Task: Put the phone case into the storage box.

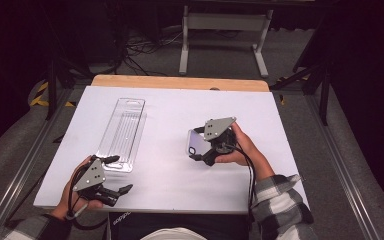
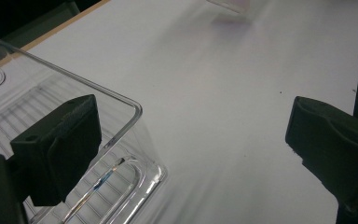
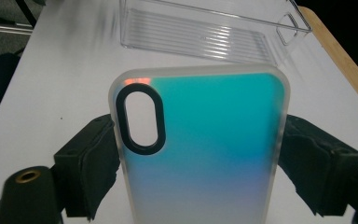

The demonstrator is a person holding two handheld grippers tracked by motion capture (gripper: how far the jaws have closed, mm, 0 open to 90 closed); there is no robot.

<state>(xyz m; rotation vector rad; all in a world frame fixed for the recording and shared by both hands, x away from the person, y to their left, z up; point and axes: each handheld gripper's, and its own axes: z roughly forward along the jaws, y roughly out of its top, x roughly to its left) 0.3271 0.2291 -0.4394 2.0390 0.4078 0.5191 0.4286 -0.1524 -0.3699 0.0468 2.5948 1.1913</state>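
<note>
Right gripper (image 1: 200, 145): held in the person's right hand over the right half of the desk, nearer the front edge than the back; its jaws press on the two long sides of the phone case
Phone case (image 3: 205, 149): frosted rim, a back that shades from teal to pale violet, a dark oval camera opening near one corner; pinched between the right gripper's pads and lifted above the white desk top (image 1: 170, 180), with its camera end pointing away from the hand toward the left half
Left gripper (image 1: 122, 174): held in the person's left hand near the front left corner of the desk; jaws spread wide with nothing between them, one pad (image 2: 63, 144) hanging above the near end of the clear tray, the other over bare desk
Clear tray (image 1: 122, 132): long ribbed plastic packaging shell with a hang tab at its far end, lying flat on the left half of the desk, its length running from near the back edge toward the front left corner; well apart from the phone case
Sleeves: plaid cuffs on both forearms at the front edge
</note>
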